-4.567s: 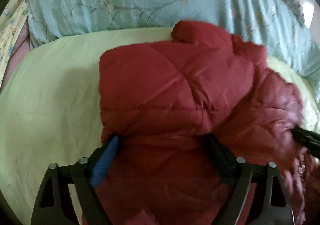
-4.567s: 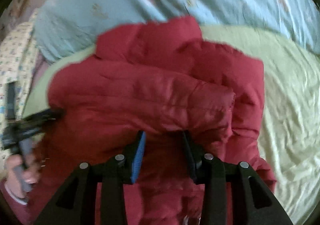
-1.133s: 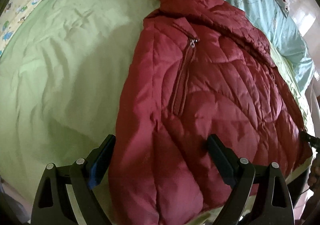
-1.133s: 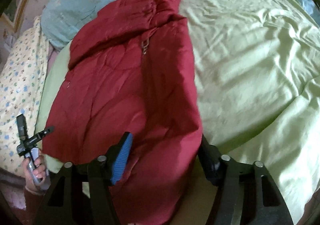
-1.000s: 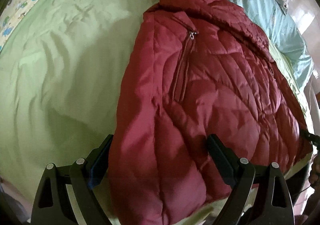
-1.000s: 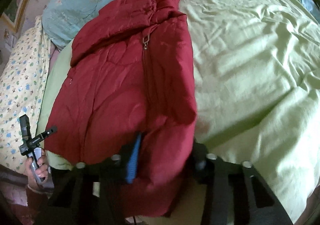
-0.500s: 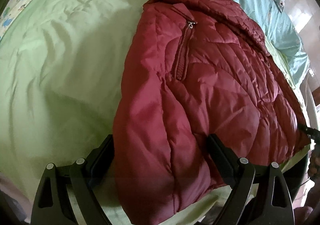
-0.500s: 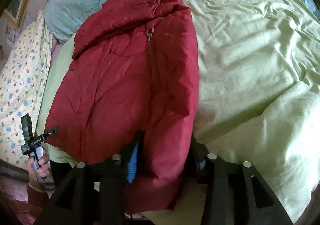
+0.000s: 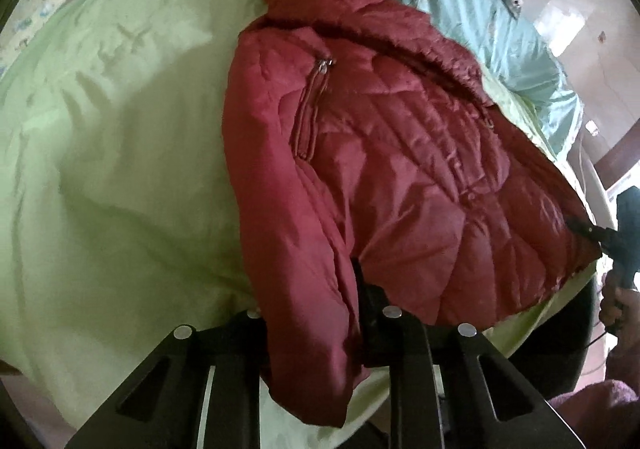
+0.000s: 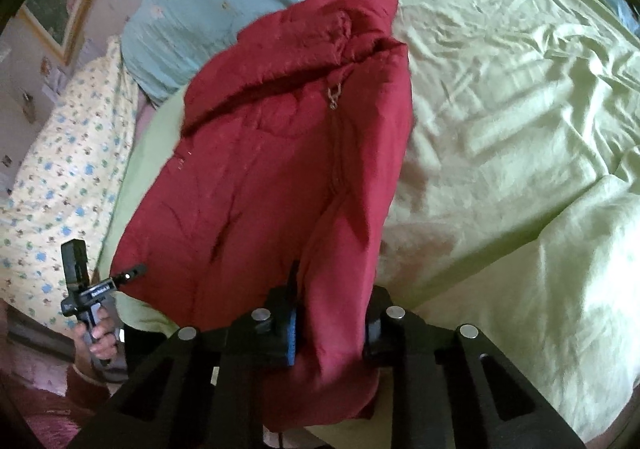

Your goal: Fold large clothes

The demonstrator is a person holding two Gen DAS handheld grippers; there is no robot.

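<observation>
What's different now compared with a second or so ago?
The left gripper has just closed onto the red jacket's near edge; its jaws stood wide before. The right gripper has tightened on the other corner. The jacket lies as before on the green sheet.

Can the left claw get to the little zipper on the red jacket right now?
Probably not yet. The left claw has just closed and is clamped on the jacket near its bottom edge, so it's busy. The zipper lies bare further up with nothing covering it, but the claw would have to let go first.
</observation>
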